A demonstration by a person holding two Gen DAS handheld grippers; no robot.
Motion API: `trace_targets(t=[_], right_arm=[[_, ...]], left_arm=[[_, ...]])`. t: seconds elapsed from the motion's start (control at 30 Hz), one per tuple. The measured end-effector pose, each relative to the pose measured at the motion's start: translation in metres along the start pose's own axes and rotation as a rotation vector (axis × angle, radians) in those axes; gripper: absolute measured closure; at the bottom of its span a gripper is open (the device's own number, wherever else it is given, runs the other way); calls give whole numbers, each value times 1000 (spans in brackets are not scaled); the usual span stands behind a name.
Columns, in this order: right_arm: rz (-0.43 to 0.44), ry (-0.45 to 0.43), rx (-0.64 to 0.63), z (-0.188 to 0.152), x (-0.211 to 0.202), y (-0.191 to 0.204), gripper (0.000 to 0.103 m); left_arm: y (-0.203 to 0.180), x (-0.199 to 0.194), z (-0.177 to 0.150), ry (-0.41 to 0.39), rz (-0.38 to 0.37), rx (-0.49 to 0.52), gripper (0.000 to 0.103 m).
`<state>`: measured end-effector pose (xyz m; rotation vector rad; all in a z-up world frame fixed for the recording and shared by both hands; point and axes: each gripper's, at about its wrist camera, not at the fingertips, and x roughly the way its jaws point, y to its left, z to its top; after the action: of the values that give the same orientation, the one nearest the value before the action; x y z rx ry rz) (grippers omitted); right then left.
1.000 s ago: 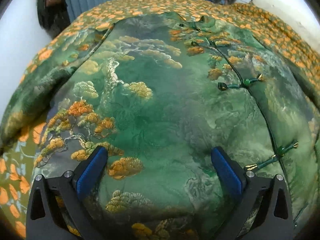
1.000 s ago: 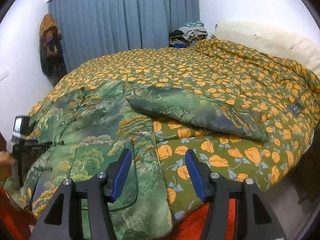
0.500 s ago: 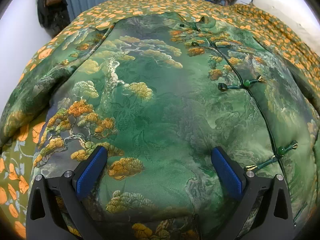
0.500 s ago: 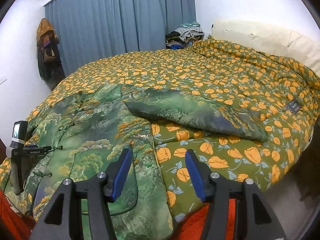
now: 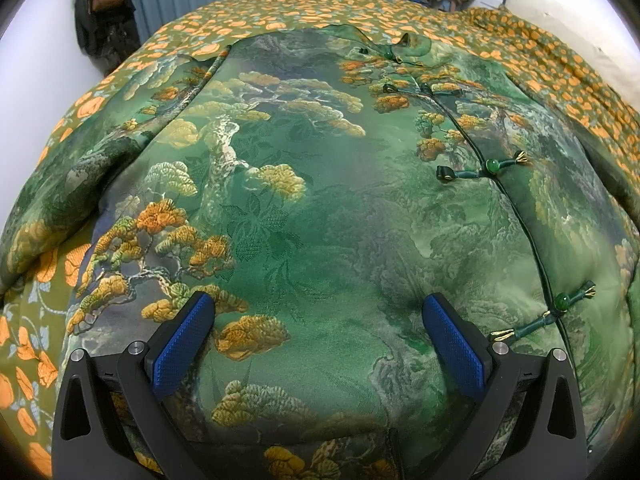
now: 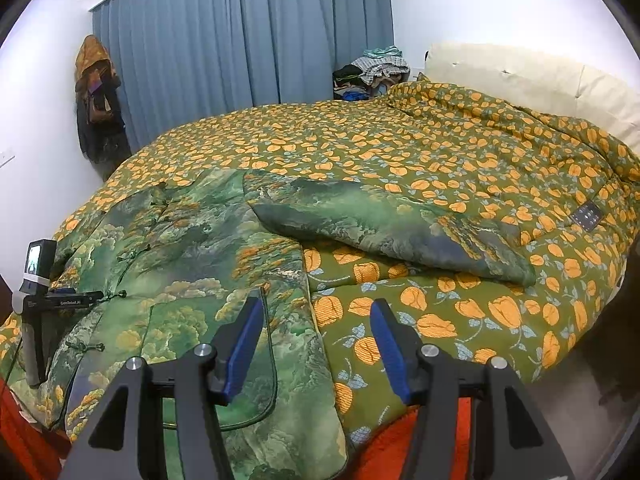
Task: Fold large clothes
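Both claws parted and empty over the jacket (image 5: 320,208) — nothing folded yet.

I see the green padded jacket spread flat on the bed's quilt (image 6: 400,140), right sleeve (image 6: 384,224) flung out. My left gripper (image 5: 318,336) and right gripper (image 6: 316,340) hover open above the hem. Risk as I judge it: slippery brocade sliding out of a pinch — or a frog button (image 5: 490,166) snagging.
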<state>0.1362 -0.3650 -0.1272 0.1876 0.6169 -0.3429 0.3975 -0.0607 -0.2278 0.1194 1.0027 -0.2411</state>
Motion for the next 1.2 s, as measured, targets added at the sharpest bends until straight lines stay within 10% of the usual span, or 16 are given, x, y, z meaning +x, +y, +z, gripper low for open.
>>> trace_targets(t=[0.83,1.2], right_arm=[[37,38,56,5,10,-12,46],[41,173,678,21,76,-186,46]], left_arm=[[1,0,0,1,2,-3,0],[-2,0,1,-4,6,-4,0]])
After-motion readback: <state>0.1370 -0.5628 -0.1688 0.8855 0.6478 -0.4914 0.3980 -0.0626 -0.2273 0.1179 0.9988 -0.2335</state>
